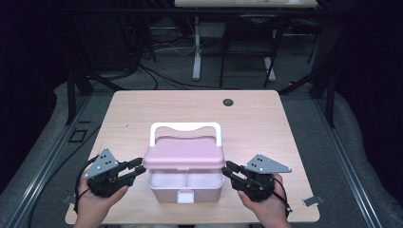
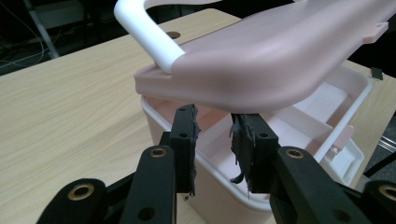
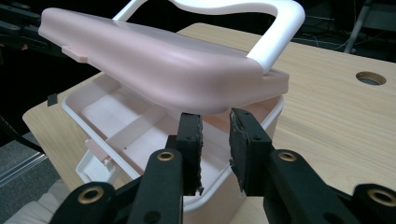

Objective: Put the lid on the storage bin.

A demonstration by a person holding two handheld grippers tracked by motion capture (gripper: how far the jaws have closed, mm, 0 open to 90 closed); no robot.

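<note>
A pink box (image 1: 185, 187) with a white inner tray stands near the table's front edge. Its pink lid (image 1: 184, 154) is raised at the front, and the white handle (image 1: 185, 127) lies behind it. My left gripper (image 1: 140, 167) is at the lid's left side, my right gripper (image 1: 227, 168) at its right side. In the left gripper view the jaws (image 2: 214, 121) stand apart just under the lid (image 2: 280, 60), with only the open tray (image 2: 322, 116) seen through the gap. The right gripper's jaws (image 3: 215, 119) sit likewise below the lid (image 3: 154, 60), nothing pinched.
The wooden table (image 1: 142, 109) has a round cable hole (image 1: 228, 102) at the back. A small metal clip (image 1: 312, 201) lies at the front right corner. The box's white latch (image 1: 185, 196) faces the person. Desk legs (image 1: 196, 47) and cables stand on the floor beyond.
</note>
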